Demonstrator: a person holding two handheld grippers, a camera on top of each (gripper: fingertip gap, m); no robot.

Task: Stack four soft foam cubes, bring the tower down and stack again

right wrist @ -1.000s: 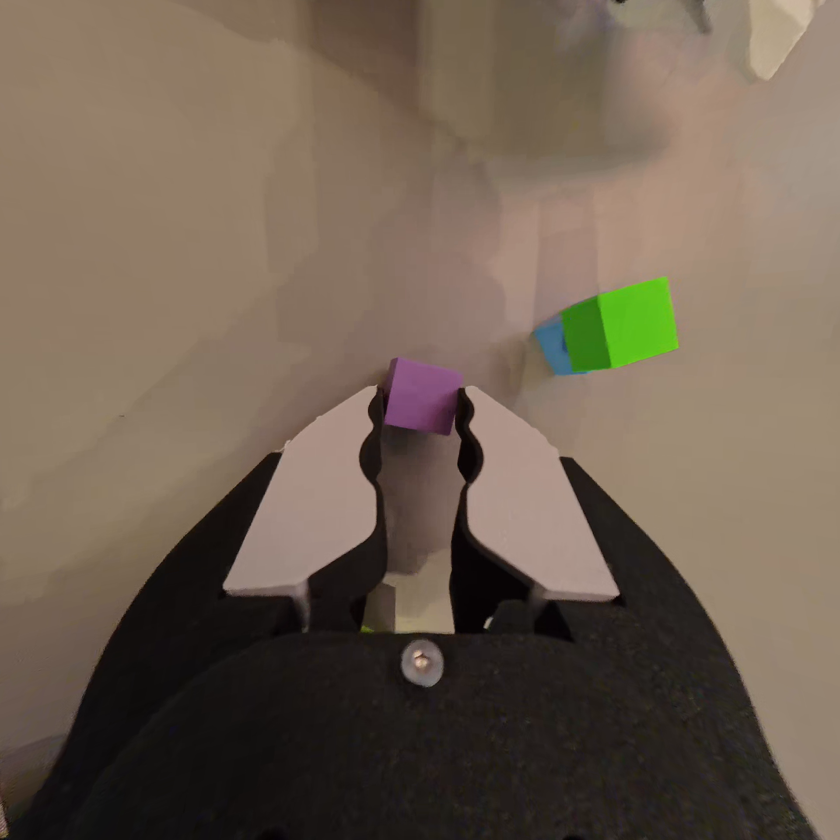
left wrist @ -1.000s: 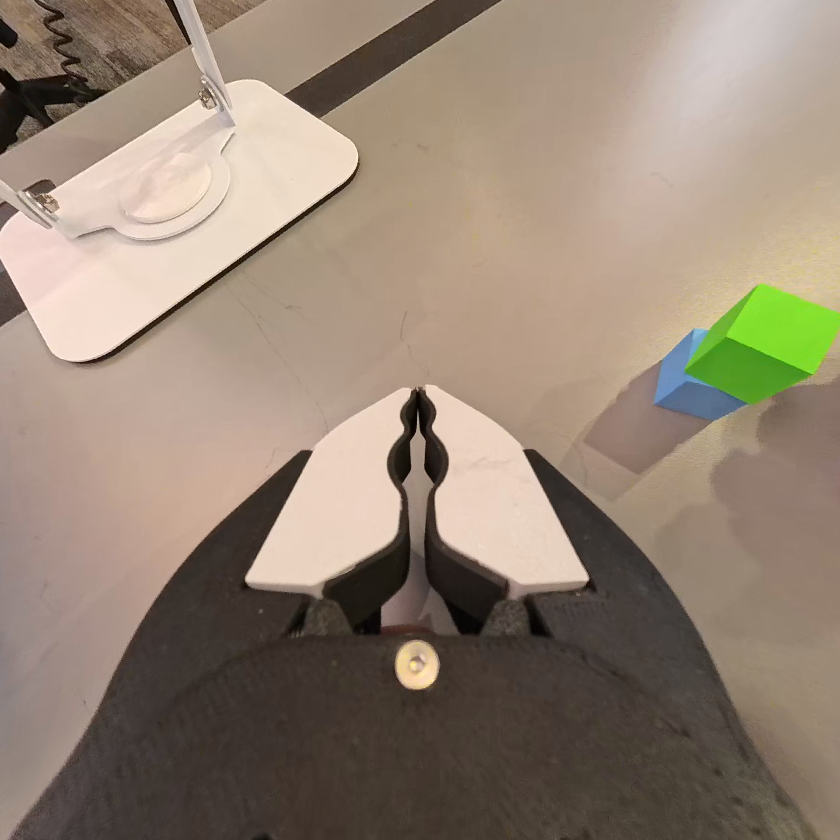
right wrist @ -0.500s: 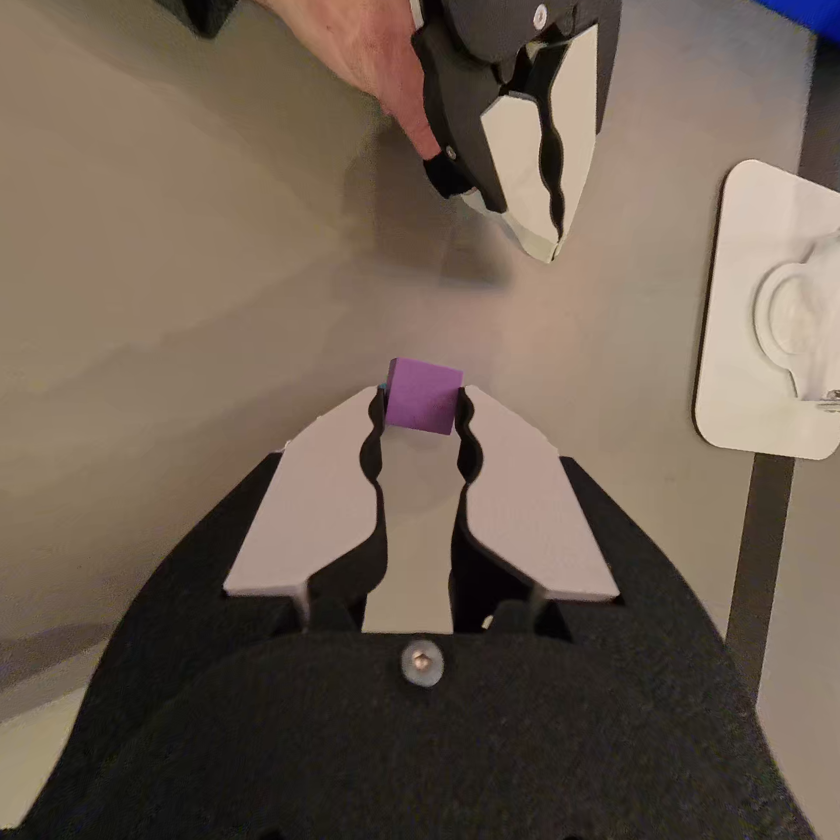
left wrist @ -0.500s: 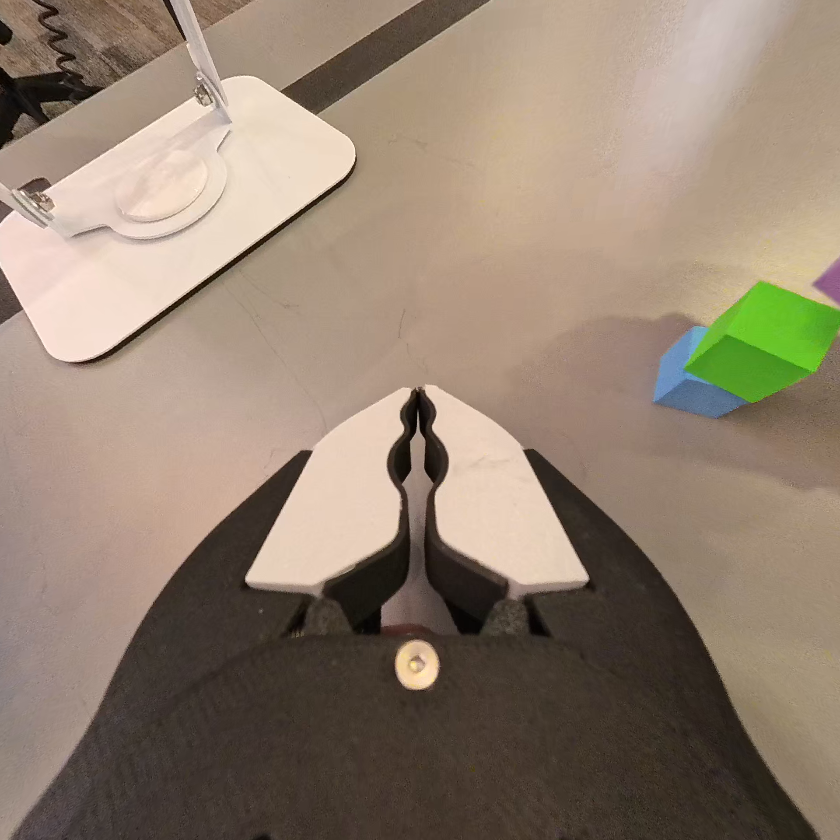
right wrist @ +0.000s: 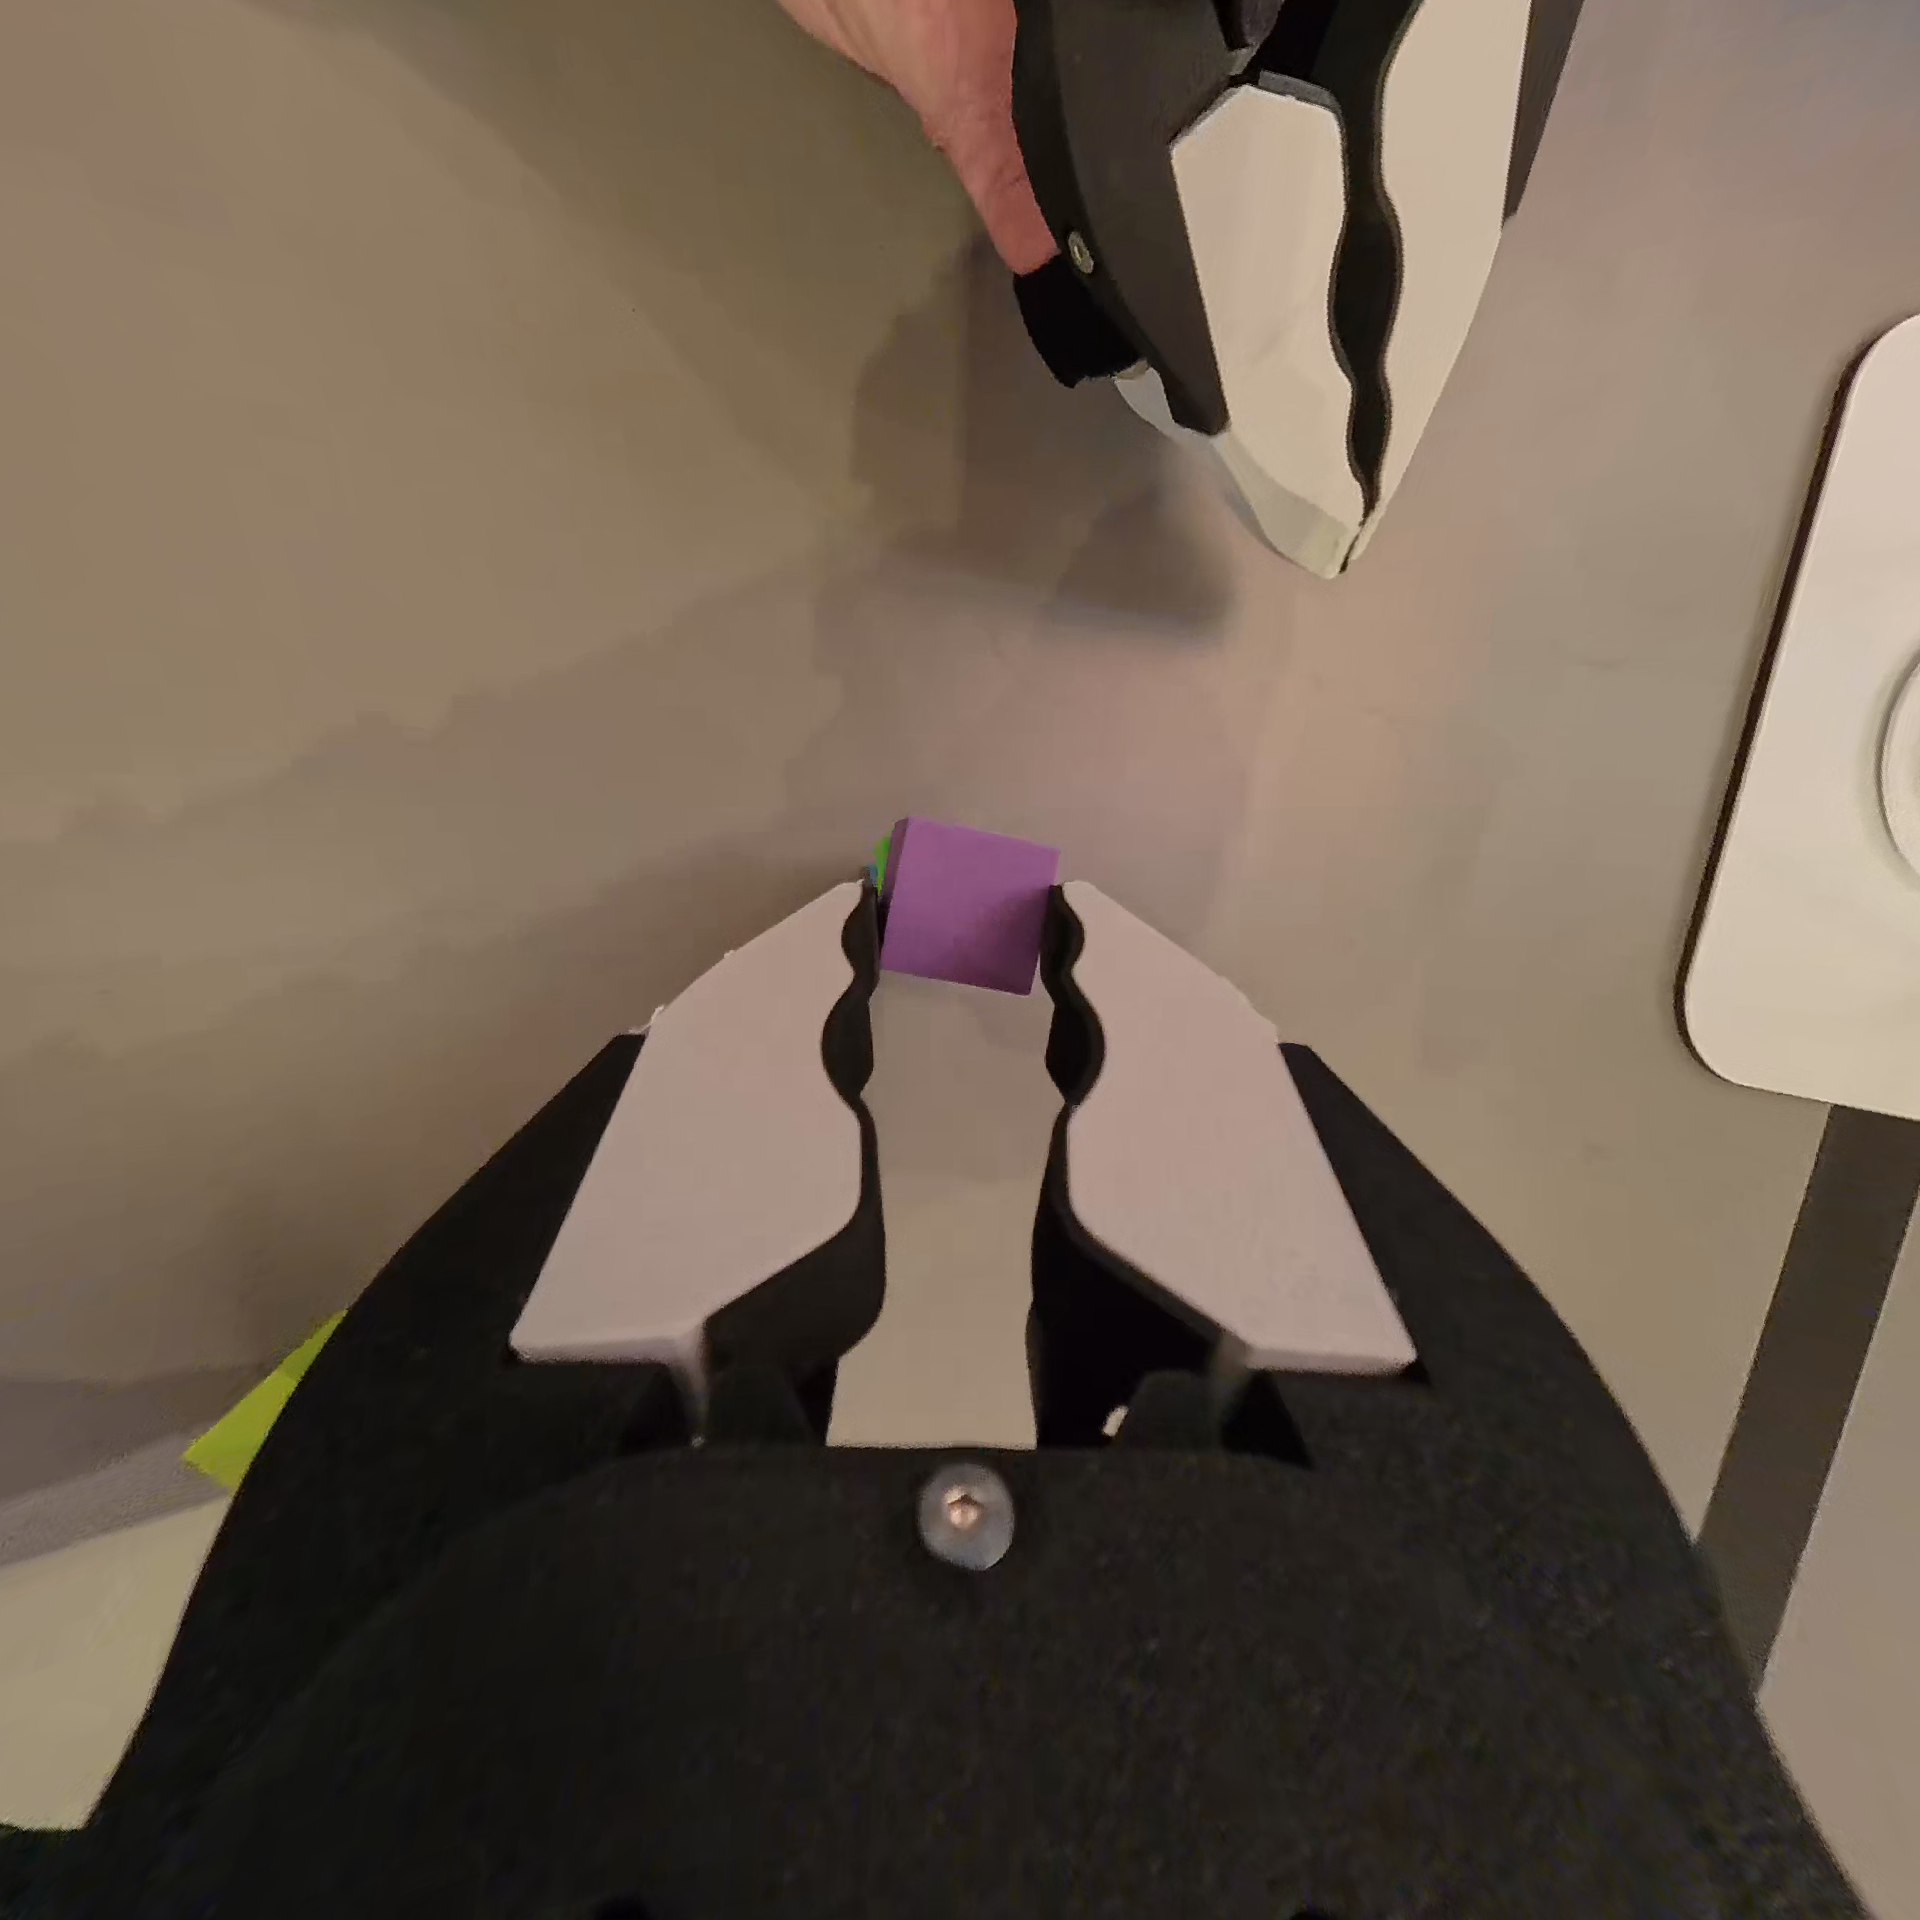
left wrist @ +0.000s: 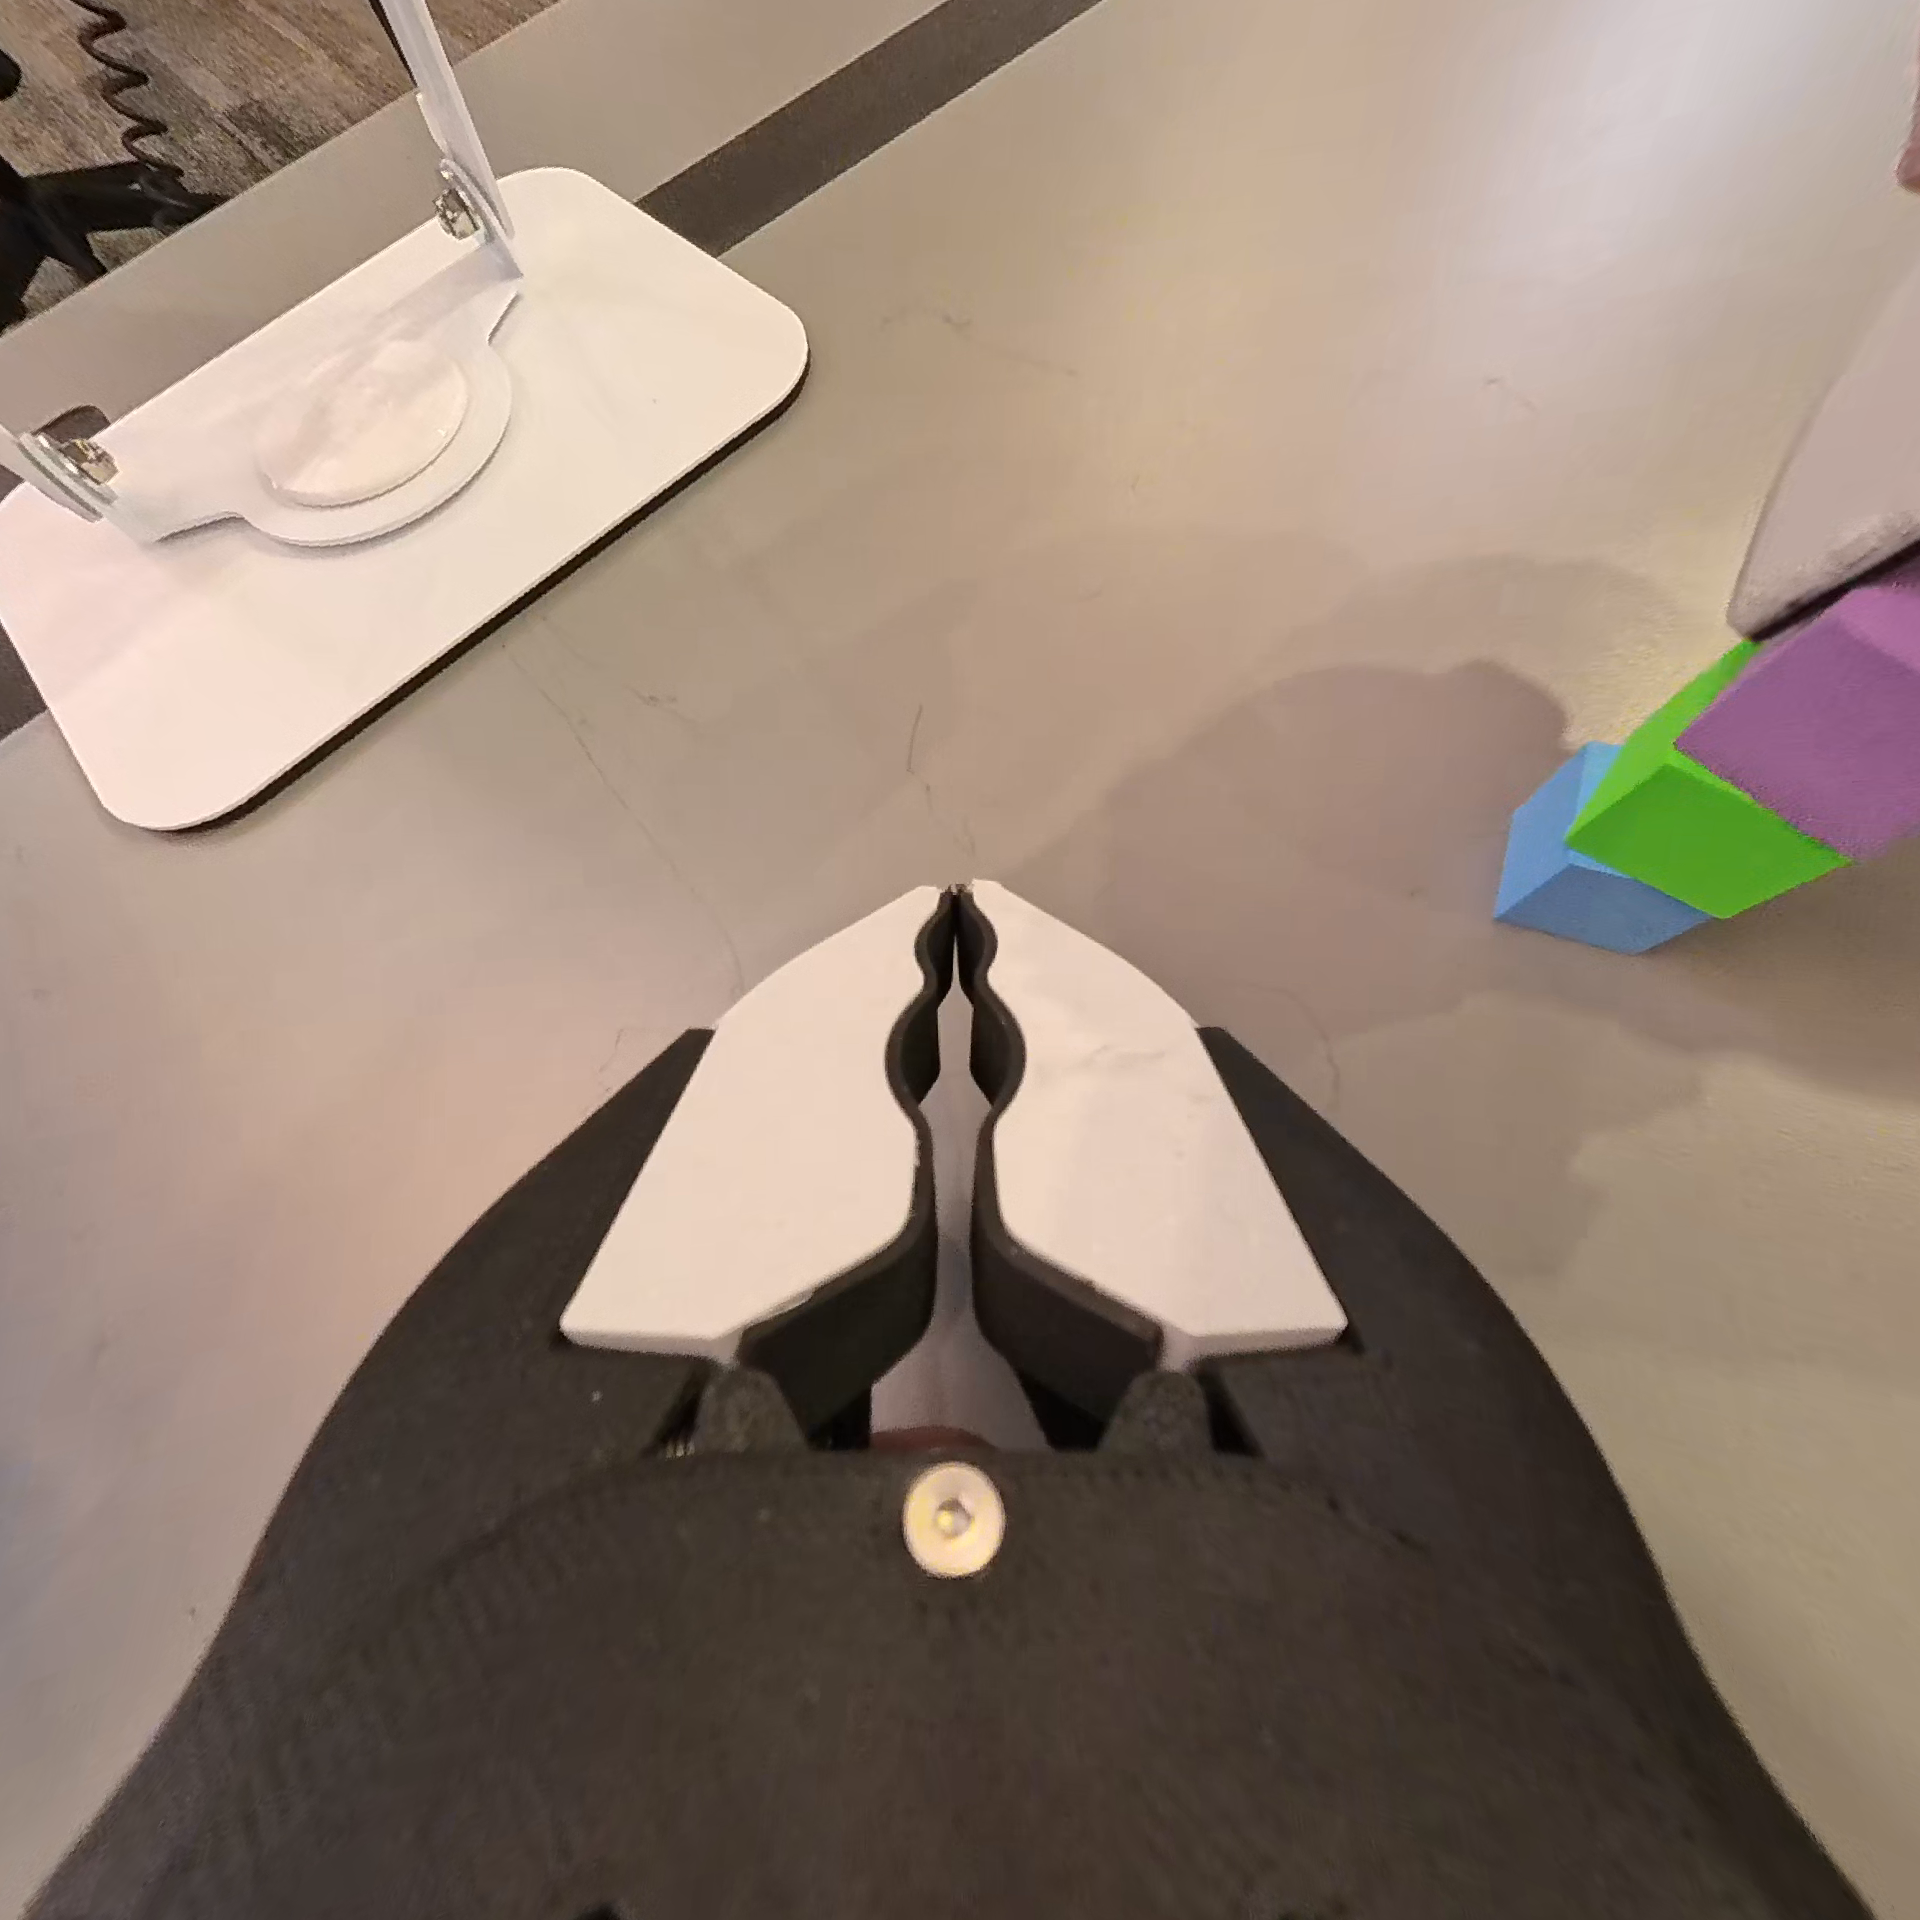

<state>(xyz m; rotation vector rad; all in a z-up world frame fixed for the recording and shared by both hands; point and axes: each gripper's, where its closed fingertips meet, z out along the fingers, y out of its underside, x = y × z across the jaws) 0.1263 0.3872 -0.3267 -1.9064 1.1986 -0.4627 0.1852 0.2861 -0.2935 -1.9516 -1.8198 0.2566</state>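
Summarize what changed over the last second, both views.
The right hand-held gripper, shut on the purple cube throughout, carried it from beside the stack to over the green cube, which sits on the blue cube. Whether purple already rests on green is unclear. Nothing was grabbed or released. Unchanged: the left hand-held gripper shut and empty, the green-on-blue stack, and the white stand.

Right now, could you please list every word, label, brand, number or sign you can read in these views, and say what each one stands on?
None: no readable text in either view. The purple cube, green cube, blue cube, white stand base, grey table and both grippers' jaws are plain and unmarked.
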